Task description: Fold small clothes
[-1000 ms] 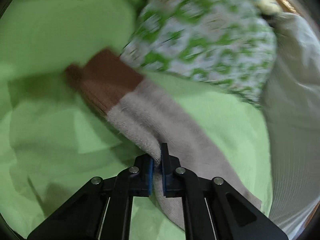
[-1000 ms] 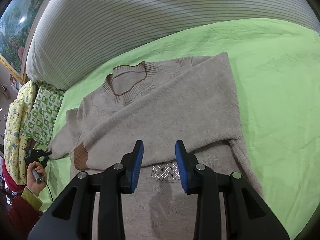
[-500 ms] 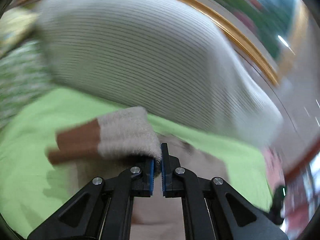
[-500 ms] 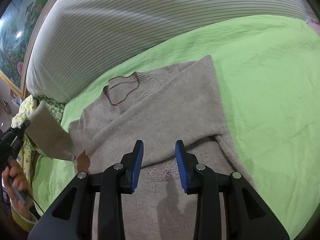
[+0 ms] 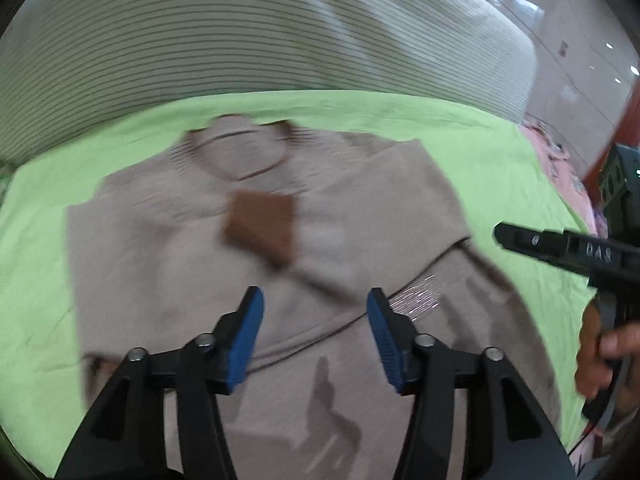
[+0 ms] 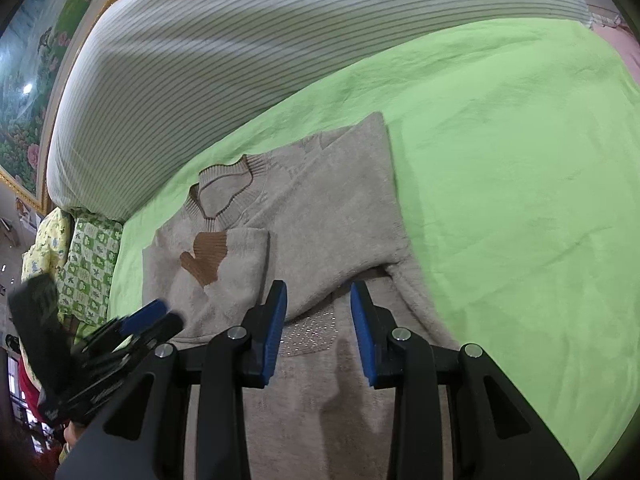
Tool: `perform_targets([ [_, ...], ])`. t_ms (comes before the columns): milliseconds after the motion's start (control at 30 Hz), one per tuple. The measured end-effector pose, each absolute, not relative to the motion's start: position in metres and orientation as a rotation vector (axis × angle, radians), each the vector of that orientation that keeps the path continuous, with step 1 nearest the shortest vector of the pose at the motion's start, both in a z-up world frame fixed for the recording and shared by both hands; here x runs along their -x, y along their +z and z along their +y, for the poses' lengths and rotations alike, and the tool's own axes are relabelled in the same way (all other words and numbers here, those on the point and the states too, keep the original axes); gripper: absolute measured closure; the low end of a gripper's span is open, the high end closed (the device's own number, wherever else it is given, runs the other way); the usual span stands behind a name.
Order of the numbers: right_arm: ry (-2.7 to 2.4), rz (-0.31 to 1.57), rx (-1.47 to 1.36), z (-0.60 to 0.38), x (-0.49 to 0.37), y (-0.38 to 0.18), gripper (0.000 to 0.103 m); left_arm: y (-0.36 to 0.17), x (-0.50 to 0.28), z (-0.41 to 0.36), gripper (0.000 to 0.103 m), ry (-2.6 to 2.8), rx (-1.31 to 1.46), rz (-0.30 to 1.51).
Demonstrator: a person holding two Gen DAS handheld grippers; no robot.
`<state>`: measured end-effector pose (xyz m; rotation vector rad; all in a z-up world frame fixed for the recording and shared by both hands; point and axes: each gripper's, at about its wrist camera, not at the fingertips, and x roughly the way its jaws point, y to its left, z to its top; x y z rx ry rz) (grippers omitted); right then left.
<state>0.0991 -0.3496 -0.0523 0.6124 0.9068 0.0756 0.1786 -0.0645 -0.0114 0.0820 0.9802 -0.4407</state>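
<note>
With both sleeves lying folded across the sweater (image 6: 320, 220), we are hovering the left hand-held gripper (image 5: 314, 334) and right hand-held gripper (image 6: 319, 330) released, aiming for the hem at six o'clock.

Striped duvet (image 6: 240, 60), green sheet (image 6: 500, 168), patterned pillows (image 6: 90, 264)

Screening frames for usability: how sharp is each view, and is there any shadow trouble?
Left wrist: motion-smeared, the sweater and brown cuff soft. Right wrist: crisp on the sweater, only the left gripper blurred at the edge; faint finger shadows on the knit.
</note>
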Motion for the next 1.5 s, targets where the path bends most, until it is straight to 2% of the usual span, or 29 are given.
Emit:
perform_targets([
  [67,0.094,0.911,-0.606,-0.341,-0.105,-0.053,0.056,-0.008,-0.17,-0.037,0.047,-0.382,-0.07,0.976],
  [133,0.116,0.904,-0.588,-0.329,-0.111,-0.051,0.051,-0.009,-0.168,0.002,0.044,-0.287,-0.066,0.981],
  [300,0.234,0.898,-0.466,-0.274,-0.141,-0.042,0.051,-0.037,-0.191,0.065,0.044,-0.114,-0.087,1.046],
  [467,0.344,0.899,-0.235,-0.202,-0.172,-0.043,0.051,-0.062,-0.214,0.08,0.044,-0.058,-0.118,1.1],
  [633,0.336,0.945,-0.039,-0.163,-0.203,-0.067,0.051,-0.091,-0.228,0.084,0.045,0.044,-0.158,1.155],
  [700,0.334,0.983,-0.026,-0.159,-0.213,-0.078,0.051,-0.093,-0.228,0.08,0.053,0.049,-0.164,1.159],
  [733,0.33,0.988,-0.025,-0.159,-0.215,-0.081,0.052,-0.092,-0.225,0.079,0.056,0.056,-0.161,1.152],
  [800,0.326,0.989,-0.032,-0.161,-0.217,-0.083,0.08,-0.094,-0.224,0.079,0.062,0.07,-0.149,1.148],
  [833,0.321,0.991,-0.035,-0.163,-0.217,-0.083,0.096,-0.095,-0.225,0.079,0.071,0.064,-0.128,1.15],
  [867,0.308,0.978,-0.055,-0.17,-0.216,-0.078,0.096,-0.094,-0.226,0.08,0.08,0.06,-0.103,1.152],
  [933,0.287,0.904,-0.192,-0.198,-0.209,-0.057,0.096,-0.091,-0.226,0.079,0.086,0.069,-0.071,1.152],
  [1033,0.18,0.753,-0.465,-0.271,-0.183,-0.028,0.096,-0.088,-0.221,0.081,0.087,0.087,-0.028,1.154],
  [1133,0.043,0.731,-0.638,-0.338,-0.155,-0.045,0.096,-0.088,-0.216,0.083,0.087,0.066,0.026,1.159],
  [1333,0.053,0.831,-0.66,-0.343,-0.138,-0.086,0.096,-0.088,-0.215,0.091,0.091,0.098,0.071,1.156],
  [1500,0.166,0.683,-0.628,-0.328,-0.143,-0.051,0.096,-0.085,-0.206,0.113,0.091,0.125,0.22,1.151],
])
